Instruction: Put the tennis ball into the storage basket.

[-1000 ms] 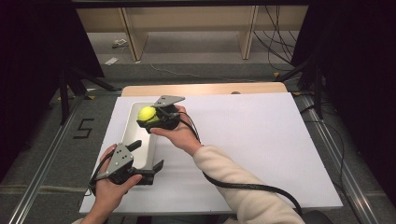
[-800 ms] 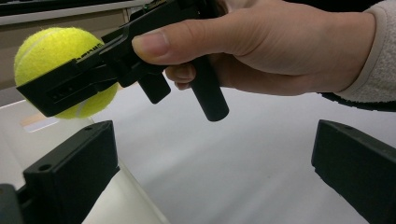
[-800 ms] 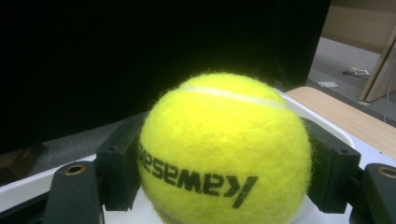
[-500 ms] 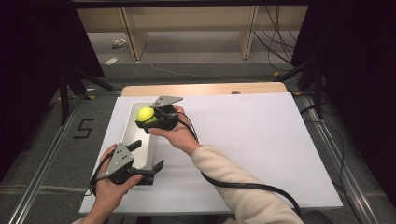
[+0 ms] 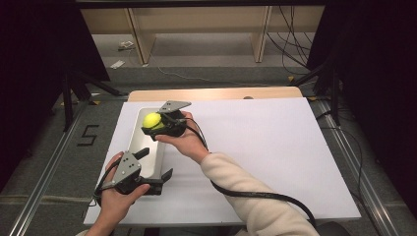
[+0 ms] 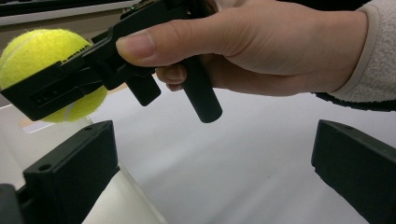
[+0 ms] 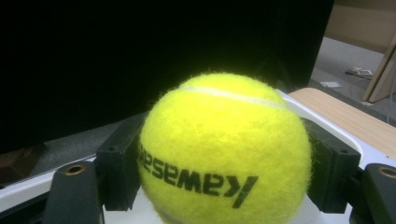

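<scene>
A yellow tennis ball (image 5: 151, 120) is held above the far end of a long pale tray (image 5: 139, 143) by my right gripper (image 5: 153, 124), which is shut on it. In the right gripper view the ball (image 7: 224, 149) is clamped between the black fingers (image 7: 119, 168), with the tray's white rim (image 7: 327, 119) behind. My left gripper (image 5: 155, 163) stands open at the tray's near end, nothing between its jaws. From the left gripper view (image 6: 210, 177) I see the ball (image 6: 42, 51), the right gripper's jaw (image 6: 60, 88) across it, and the holding hand (image 6: 261, 46).
A white board (image 5: 275, 152) covers the table, with a wooden strip (image 5: 216, 93) along its far edge. The right gripper's cable (image 5: 255, 194) trails across the board beside a cream sleeve (image 5: 246, 196). Metal rails run along both sides of the table.
</scene>
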